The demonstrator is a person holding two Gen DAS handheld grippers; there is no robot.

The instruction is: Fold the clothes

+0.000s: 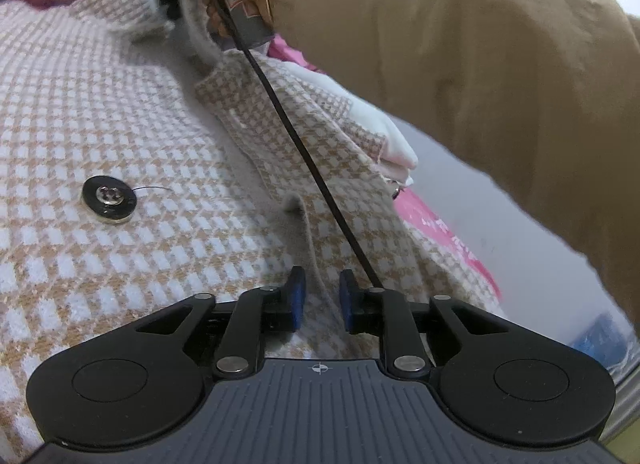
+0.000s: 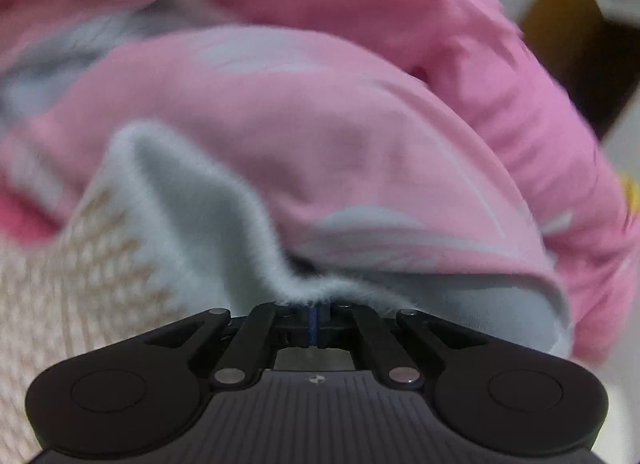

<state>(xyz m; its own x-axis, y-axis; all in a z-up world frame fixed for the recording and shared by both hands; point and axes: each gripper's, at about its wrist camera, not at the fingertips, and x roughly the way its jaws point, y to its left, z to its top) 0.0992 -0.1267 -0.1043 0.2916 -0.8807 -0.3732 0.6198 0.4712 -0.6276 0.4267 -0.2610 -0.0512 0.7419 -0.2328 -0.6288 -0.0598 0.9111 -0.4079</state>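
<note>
The right gripper [image 2: 315, 310] pinches the checked jacket's [image 1: 120, 136] fuzzy collar, far up top. The left gripper [image 1: 322, 296] sits low by the front edge, its 2 pads a little apart around a fold; I cannot tell if they squeeze it.

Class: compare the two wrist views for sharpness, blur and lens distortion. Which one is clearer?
Left wrist view: clearer, the checked coat and its metal button crisp, edges bowed by the fisheye. Right wrist view: motion-smeared, the pink fabric soft, only the right gripper fairly sharp.
</note>
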